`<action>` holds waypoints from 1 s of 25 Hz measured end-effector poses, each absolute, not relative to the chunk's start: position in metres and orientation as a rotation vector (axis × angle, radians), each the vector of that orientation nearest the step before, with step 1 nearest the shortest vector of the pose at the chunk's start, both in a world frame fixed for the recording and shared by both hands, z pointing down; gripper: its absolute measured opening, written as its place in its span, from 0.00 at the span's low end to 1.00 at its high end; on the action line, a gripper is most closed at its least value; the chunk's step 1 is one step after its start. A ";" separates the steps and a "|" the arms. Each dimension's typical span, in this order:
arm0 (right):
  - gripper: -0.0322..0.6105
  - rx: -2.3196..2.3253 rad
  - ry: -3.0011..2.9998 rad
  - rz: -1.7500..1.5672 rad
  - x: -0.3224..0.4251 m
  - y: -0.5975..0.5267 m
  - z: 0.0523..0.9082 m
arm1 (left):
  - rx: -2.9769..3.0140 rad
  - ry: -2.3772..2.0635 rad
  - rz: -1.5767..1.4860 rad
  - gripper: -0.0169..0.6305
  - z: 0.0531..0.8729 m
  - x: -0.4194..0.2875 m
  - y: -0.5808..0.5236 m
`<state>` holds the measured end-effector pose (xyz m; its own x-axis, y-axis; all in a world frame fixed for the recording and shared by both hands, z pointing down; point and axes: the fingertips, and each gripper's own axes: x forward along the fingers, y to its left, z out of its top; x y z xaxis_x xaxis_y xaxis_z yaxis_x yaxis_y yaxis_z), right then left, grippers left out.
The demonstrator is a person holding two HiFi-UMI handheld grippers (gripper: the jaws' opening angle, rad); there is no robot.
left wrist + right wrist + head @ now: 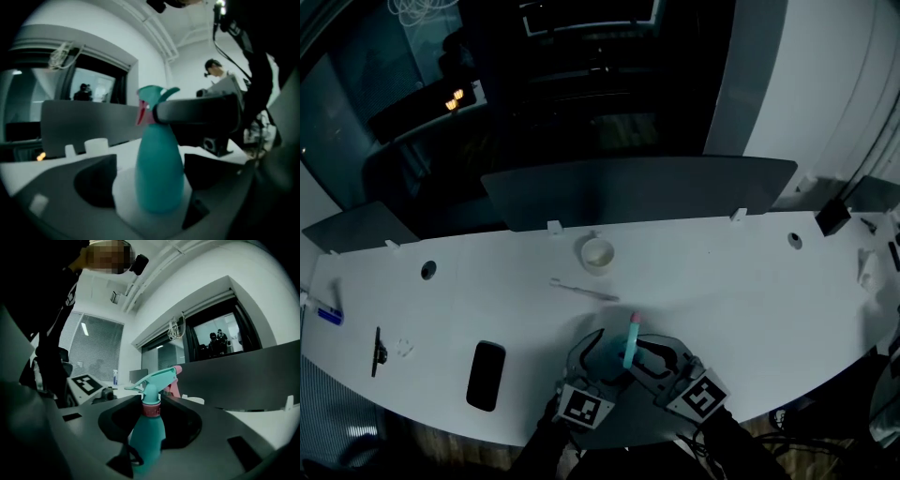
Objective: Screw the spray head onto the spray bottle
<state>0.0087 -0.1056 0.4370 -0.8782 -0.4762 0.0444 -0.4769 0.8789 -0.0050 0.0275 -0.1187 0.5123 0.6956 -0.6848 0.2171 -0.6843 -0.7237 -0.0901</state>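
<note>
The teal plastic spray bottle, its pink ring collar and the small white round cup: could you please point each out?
teal plastic spray bottle (158, 174), left gripper view, mid body.
pink ring collar (151, 409), right gripper view, its front.
small white round cup (597, 267), head view, front wall.

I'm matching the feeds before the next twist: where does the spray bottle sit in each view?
Head view: spray bottle at bottom centre, near the table's front edge.
Left gripper view: spray bottle at centre, upright between wide-apart jaws.
Right gripper view: spray bottle at lower centre, jaws closed on its pink collar.
Shared landmark: dark partition behind it.
</note>
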 end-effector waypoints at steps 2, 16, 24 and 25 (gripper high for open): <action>0.24 0.655 -3.009 -0.016 0.008 -0.105 0.437 | -2.941 0.867 -0.540 0.72 0.523 0.037 -0.118; 0.24 0.858 -3.009 0.022 0.006 -0.106 0.437 | -2.748 1.623 -0.282 0.60 0.512 0.027 -0.123; 0.24 0.584 -3.027 -0.008 0.002 -0.107 0.437 | -2.932 0.783 -0.632 0.60 0.524 0.039 -0.114; 0.24 0.622 -3.026 -0.023 0.002 -0.108 0.437 | -2.920 0.893 -0.578 0.59 0.520 0.037 -0.116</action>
<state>0.0020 -0.1076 0.4368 -0.9175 -0.3948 0.0482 -0.3941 0.9187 0.0253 0.0365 -0.1162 0.5204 0.7656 -0.5463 0.3397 -0.5337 -0.8342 -0.1387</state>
